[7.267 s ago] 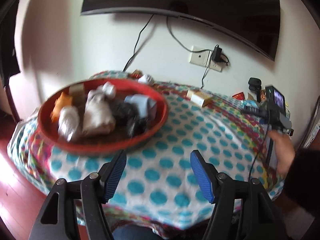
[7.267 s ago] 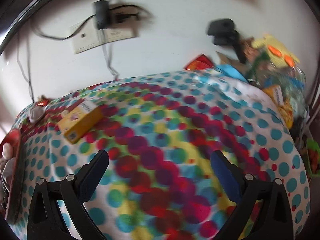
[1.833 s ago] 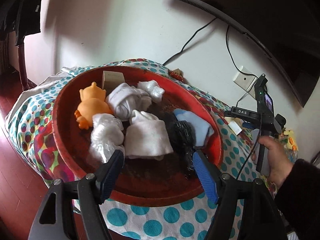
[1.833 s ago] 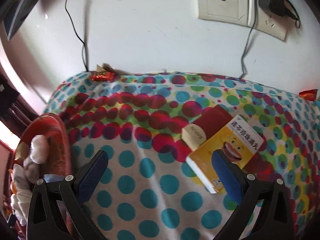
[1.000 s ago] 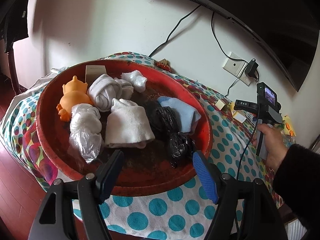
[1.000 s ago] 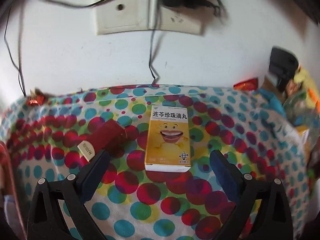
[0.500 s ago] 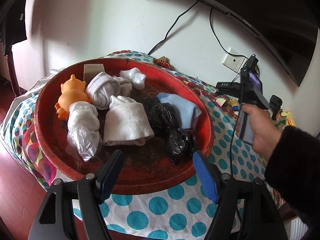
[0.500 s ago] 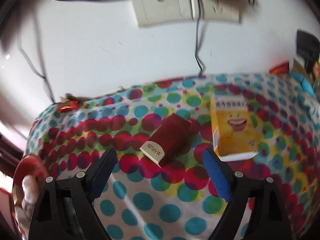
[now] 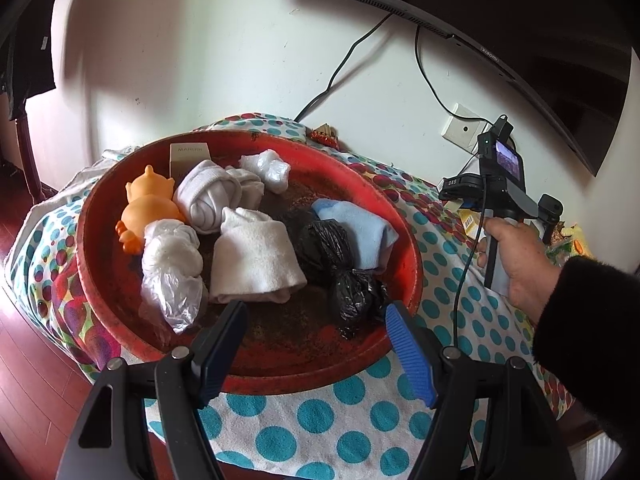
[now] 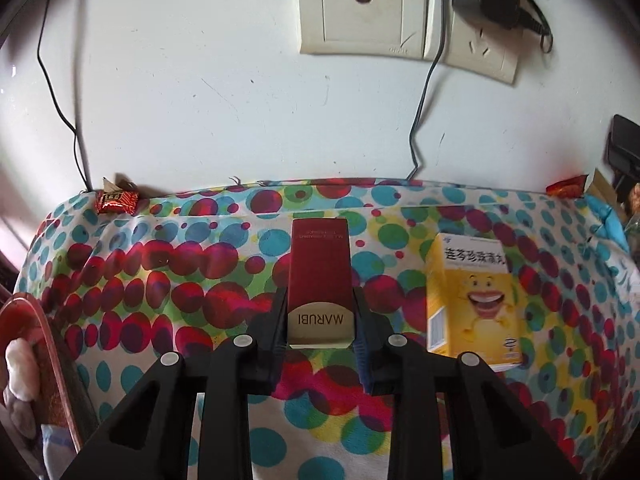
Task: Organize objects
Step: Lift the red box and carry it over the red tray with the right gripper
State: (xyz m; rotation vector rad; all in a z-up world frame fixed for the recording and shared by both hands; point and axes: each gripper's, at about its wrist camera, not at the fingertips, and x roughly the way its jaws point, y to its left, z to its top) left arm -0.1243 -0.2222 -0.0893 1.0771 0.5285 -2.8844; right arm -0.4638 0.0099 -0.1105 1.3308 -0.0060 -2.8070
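While the right gripper (image 10: 320, 334) is closing its jaws on the near end of the dark red rectangular carton with a beige end panel (image 10: 320, 284), which lies flat on the polka-dot tablecloth (image 10: 168, 280) with its length running away toward the wall, the pads look to be just meeting its two long sides, so the step in hand seems to be picking up this carton. The next move likely calls for a firm squeeze, a clean lift, and a carry leftward to the round red basin (image 9: 100, 280). Just right of the carton, apart from it, lies a yellow cardboard box with a smiling cartoon face (image 10: 472, 300), probably due for the same trip. The left gripper (image 9: 316, 344) hovers over the basin's near rim, jaws wide and holding nothing. Inside the basin, from near to far, lie a clear plastic bag (image 9: 172, 272), black plastic bags (image 9: 340, 264), a folded white cloth (image 9: 256, 256), a light blue cloth (image 9: 360, 228), an orange rubber toy (image 9: 146, 206), a knotted white cloth (image 9: 212, 196) and a beige box (image 9: 190, 156) against the far wall.
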